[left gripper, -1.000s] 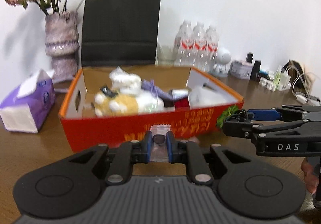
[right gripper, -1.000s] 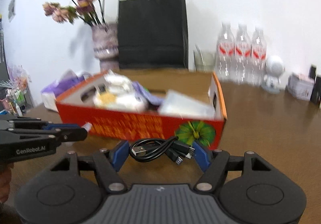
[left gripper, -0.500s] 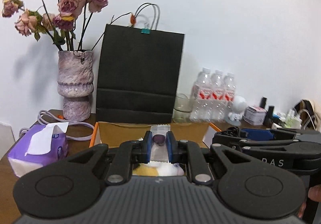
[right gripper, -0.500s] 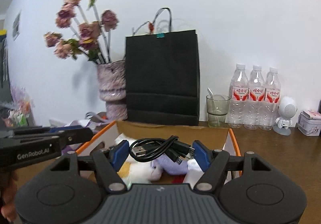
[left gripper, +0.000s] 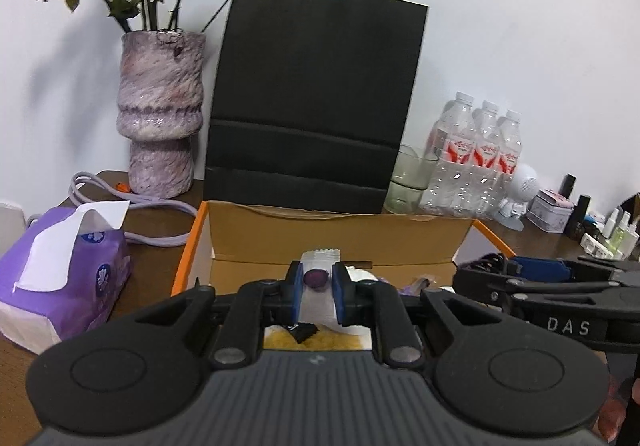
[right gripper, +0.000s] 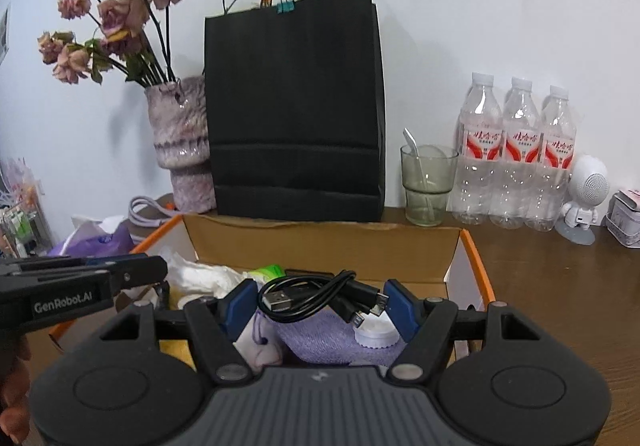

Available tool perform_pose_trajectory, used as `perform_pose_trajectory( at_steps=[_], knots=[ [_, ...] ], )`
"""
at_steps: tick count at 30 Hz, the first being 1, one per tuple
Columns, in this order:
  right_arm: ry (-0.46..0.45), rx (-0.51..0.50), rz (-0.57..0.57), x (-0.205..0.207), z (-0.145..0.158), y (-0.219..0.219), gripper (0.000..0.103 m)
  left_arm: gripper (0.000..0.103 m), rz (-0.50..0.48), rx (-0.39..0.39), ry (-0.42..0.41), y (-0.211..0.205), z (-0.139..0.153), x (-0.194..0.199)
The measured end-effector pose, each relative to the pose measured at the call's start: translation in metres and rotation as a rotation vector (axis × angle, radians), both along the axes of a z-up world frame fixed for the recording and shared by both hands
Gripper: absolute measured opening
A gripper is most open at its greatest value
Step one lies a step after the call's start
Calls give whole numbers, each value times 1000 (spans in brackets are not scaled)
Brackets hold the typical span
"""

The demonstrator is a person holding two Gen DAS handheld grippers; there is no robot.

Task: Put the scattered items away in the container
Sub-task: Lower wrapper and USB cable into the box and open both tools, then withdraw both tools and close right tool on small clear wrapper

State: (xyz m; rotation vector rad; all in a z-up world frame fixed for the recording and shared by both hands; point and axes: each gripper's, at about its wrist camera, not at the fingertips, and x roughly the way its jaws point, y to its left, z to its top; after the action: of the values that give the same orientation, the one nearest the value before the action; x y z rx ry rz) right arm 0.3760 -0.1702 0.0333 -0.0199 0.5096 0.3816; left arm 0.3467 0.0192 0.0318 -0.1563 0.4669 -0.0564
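Now the left gripper (left gripper: 316,292) is opening slightly around one small packet (left gripper: 318,286), and the right gripper (right gripper: 320,308) is clamping one black cable (right gripper: 316,296), both over the box (right gripper: 320,246); three bottles (right gripper: 516,150) are standing at two o'clock.

The box (left gripper: 192,242) had an orange rim and brown inner walls. The paper bag (left gripper: 316,94) was black, the vase (left gripper: 160,110) mottled purple-white, the cable (right gripper: 320,296) black, the worktop (right gripper: 560,286) brown.

A box (right gripper: 472,258) is sitting on the tabletop (right gripper: 560,286); behind it are standing a vase (right gripper: 182,142), paper bag (right gripper: 294,110) and 3 bottles (right gripper: 518,154).
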Motion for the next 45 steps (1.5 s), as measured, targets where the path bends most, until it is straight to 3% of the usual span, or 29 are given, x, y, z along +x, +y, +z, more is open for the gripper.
perform_pose_trajectory(
  at_steps=[1,2,3,4,6,9,31,45],
  knots=[
    [3,-3,0,0,-1,0,70,32,16,-2,-1,1,0,-1],
    [6,-7,1,1,-1,0,78,74,32,0,-1,1,0,-1],
    [9,-11,1,1,-1,0,98,95,53,6,0,1,1,-2],
    [12,-16,-2,1,-1,0,103,103,94,24,-2,1,1,-3],
    [16,-20,-8,0,0,-1,103,103,122,53,1,2,3,-3],
    [21,-37,-35,0,1,-2,103,103,107,21,7,4,4,-5],
    [22,-48,-46,-3,2,-2,103,103,101,29,13,-2,6,-7],
    [4,-41,-61,-63,6,-17,103,103,119,13,8,2,5,-66]
  ],
)
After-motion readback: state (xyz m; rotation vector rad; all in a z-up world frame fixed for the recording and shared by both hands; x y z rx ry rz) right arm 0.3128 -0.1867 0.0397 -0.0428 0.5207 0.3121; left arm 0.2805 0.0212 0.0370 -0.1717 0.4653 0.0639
